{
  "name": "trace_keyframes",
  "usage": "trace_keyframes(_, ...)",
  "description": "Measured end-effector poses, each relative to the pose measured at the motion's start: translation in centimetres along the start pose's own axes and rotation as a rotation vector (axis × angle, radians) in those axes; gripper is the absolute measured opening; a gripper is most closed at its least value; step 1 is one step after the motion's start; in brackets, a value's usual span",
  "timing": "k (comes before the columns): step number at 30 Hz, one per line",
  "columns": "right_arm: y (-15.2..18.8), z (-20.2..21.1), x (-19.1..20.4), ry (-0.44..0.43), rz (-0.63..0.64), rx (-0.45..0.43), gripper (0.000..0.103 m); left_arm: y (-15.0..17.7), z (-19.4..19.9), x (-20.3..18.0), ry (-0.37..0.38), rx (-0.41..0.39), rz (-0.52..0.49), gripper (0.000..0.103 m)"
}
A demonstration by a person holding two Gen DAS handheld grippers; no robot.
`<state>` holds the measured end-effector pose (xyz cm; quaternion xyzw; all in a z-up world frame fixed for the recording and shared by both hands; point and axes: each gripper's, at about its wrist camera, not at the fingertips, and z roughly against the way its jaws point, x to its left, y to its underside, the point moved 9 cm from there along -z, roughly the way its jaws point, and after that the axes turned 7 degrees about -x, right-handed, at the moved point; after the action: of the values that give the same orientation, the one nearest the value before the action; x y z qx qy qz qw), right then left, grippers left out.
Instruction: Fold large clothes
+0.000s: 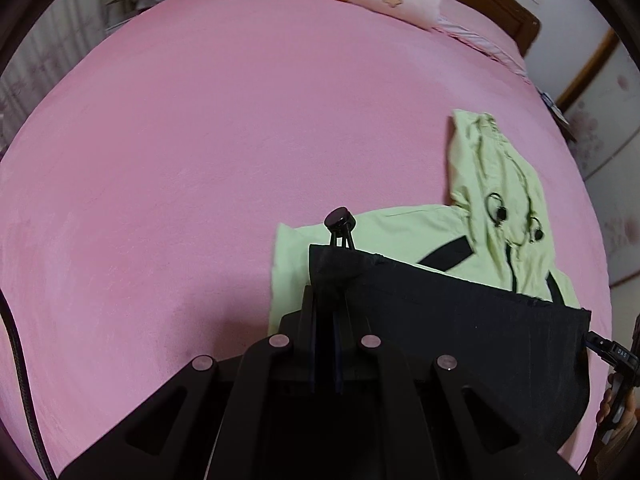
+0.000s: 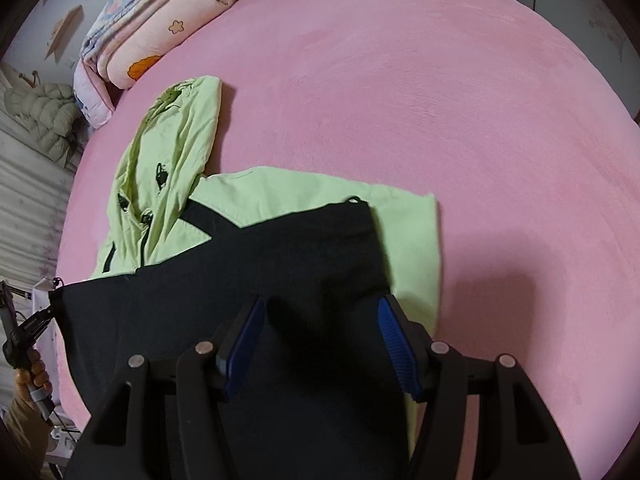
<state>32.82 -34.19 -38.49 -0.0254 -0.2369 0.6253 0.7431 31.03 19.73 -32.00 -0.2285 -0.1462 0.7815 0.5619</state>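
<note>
Jaws of the left gripper pinch the jacket's black hem corner, while the right gripper gapes wide above it on a pink bed.

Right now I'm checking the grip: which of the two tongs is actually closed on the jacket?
The left tongs: its fingers are pinched together on the black hem of the jacket. The right tongs hang open over the black fabric.
</note>
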Motion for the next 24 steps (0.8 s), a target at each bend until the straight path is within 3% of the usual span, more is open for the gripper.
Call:
trace_keyframes(7,-0.8,-2.4,-1.0,0.141,0.063,0.002,0.06,0.7,-1.0,-0.2,-0.026,0.007,-0.002,0.004)
trace_keyframes(14,-1.0,-3.2,-2.5,0.112,0.005,0.002,0.059,1.2,-1.7,-0.1,-0.045,0.02,0.0,0.004)
trace_keyframes(16,-1.1,-3.4,-2.2,0.067,-0.017,0.003,0.034,1.2,-1.7,-0.2,-0.055,0.019,-0.002,0.004)
trace_keyframes(17,-1.1,-3.4,-2.0,0.07,-0.011,0.003,0.016,1.2,-1.6,-0.3,-0.062,0.016,-0.007,0.004)
trace_keyframes(20,-1.4,-1.9,-0.8,0.094,0.032,-0.033,0.009,0.6,-0.7,-0.7,-0.07,-0.003,-0.021,0.004)
trace_keyframes(24,-3.5,2.4,0.3,0.056,0.029,-0.173,0.008,-1.6,0.5,-2.0,-0.06,-0.068,-0.047,0.004)
